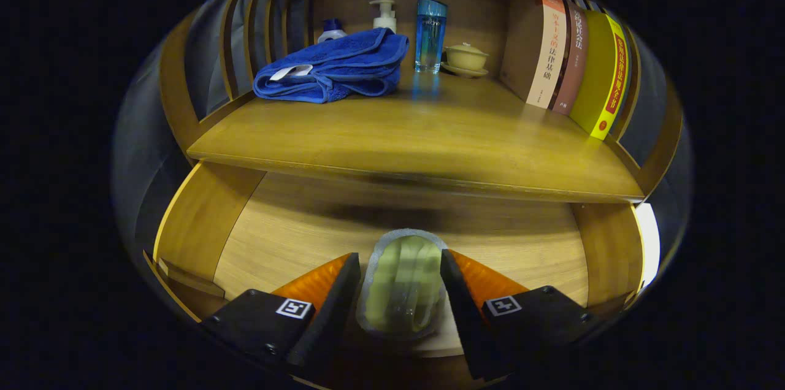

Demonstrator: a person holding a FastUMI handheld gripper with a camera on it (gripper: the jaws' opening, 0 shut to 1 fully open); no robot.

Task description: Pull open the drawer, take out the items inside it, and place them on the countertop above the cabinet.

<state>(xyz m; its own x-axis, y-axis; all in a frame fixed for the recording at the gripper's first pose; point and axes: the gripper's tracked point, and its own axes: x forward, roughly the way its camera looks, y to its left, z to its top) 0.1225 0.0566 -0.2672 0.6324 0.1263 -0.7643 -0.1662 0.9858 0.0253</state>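
— What's on the far left?

— At the left of the frame, the wooden side wall of the open drawer (pixel 196 224), whose pale wood floor spreads across the lower half. Above it, in the upper left, I see curved wooden slats (pixel 257 22) at the side of the countertop (pixel 429 138).

— And on the countertop, moving right?

— First a folded blue towel (pixel 334 68), upper left of centre. Just behind it stand a bottle with a blue cap (pixel 332 30) and a white pump bottle (pixel 384 15). Right of the towel is a tall blue glass (pixel 430 35), upright, and next to it a small lidded cup on a saucer (pixel 466 59). In the upper right, 3 books (pixel 567 65) stand upright in a row, leaning against the right side.

— Where is your gripper?

— My gripper (pixel 402 286) sits at the bottom centre, over the drawer. My 2 fingers pinch a clear packet (pixel 405 282) of pale green pieces; the left finger (pixel 334 298) presses its left edge and the right finger (pixel 457 298) presses its right edge.

— So where is that item?

— Between my fingers, in front of the countertop's front edge and below it, above the drawer floor. Whether it touches the floor, I cannot tell.
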